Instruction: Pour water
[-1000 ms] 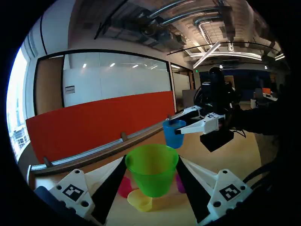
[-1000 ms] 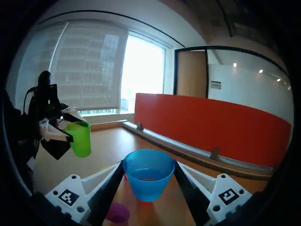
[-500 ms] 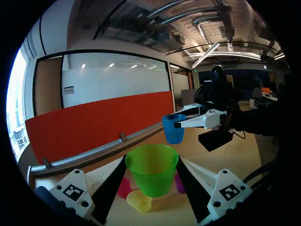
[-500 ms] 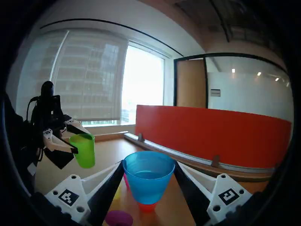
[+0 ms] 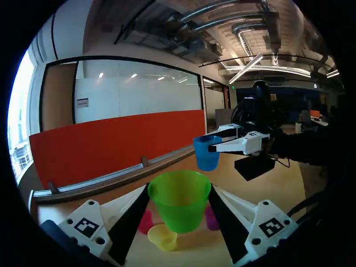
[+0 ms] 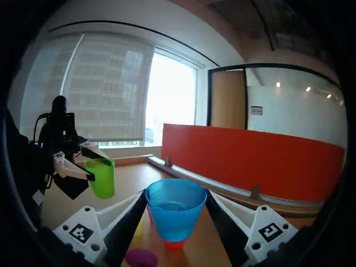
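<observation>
Water (image 6: pixel 174 206) lies low inside the translucent blue plastic cup (image 6: pixel 175 222), which your right gripper (image 6: pixel 175 193) clamps upright between both fingers above the wooden desk (image 6: pixel 129 178). Your left gripper (image 5: pixel 178 189) grips the translucent green plastic cup (image 5: pixel 180 211) the same way, upright with its rim level. In the left gripper view, the blue cup hangs beyond the green one, higher and apart from it. Below the green cup, a small pink cup (image 5: pixel 145 221), yellow cup (image 5: pixel 162 236) and purple cup (image 5: pixel 211 218) stand on the desk. An orange divider panel (image 5: pixel 111 142) runs along the desk's far edge.
</observation>
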The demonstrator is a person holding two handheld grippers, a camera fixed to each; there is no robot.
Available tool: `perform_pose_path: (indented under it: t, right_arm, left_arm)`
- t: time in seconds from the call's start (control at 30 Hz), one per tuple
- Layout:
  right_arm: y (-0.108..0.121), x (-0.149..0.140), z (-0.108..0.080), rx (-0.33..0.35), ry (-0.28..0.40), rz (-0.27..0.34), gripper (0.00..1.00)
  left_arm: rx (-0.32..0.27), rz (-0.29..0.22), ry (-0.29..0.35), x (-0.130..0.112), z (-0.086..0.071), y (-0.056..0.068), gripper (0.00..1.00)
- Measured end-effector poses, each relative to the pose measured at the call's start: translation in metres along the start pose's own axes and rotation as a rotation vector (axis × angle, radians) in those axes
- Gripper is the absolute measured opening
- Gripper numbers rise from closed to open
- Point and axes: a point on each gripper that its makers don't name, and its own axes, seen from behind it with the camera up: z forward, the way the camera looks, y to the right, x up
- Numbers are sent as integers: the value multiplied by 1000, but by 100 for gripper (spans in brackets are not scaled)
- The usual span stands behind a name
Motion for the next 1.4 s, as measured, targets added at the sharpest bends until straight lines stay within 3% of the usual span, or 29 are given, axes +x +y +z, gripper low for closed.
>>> perform_pose_path:
  t: [0.7,1.4]
  right_arm:
    - [-8,10,1,15,-19,-41,94]
    - [-35,35,3,96,-52,-244,94]
  left_arm:
    - [7,-22,22,17,-4,-6,89]
    - [-3,-17,16,14,-11,1,89]
